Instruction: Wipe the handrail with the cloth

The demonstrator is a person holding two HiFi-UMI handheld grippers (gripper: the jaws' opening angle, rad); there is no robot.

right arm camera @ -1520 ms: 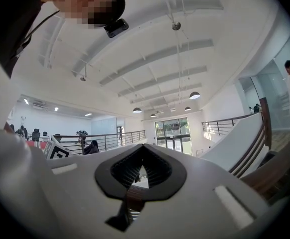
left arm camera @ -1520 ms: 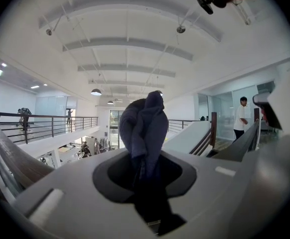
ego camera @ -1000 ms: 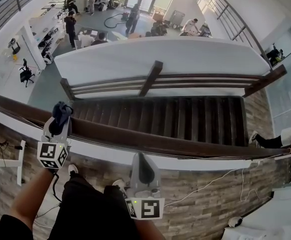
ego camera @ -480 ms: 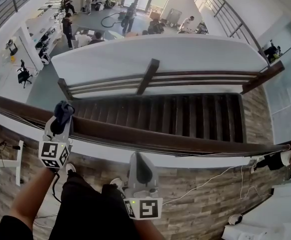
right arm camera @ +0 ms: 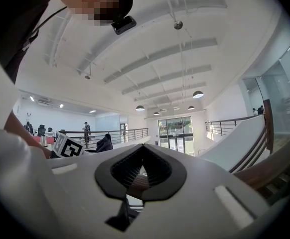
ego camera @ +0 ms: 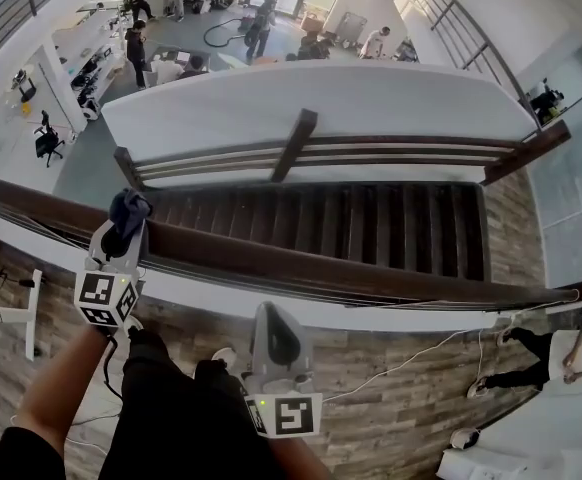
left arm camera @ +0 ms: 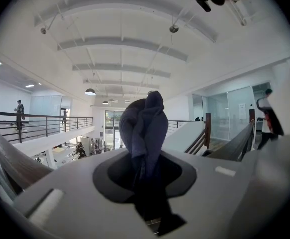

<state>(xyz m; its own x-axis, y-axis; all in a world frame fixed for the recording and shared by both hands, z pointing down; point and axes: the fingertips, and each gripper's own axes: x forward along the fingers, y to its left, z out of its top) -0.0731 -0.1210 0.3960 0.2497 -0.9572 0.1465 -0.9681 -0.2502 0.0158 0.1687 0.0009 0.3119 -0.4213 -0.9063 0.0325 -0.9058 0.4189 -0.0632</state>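
At the left stretch of the handrail [ego camera: 371, 278], I read the left gripper [ego camera: 124, 233] clenched on the dark blue cloth [ego camera: 128, 211], which bunches up out of the jaws over the rail's top edge; contact with the wood cannot be confirmed. The right gripper [ego camera: 274, 318] sits on the near side of the rail, apart from it, jaws closed on nothing. To the right of the cloth the rail runs bare. Beyond its far edge lies the staircase [ego camera: 371, 230].
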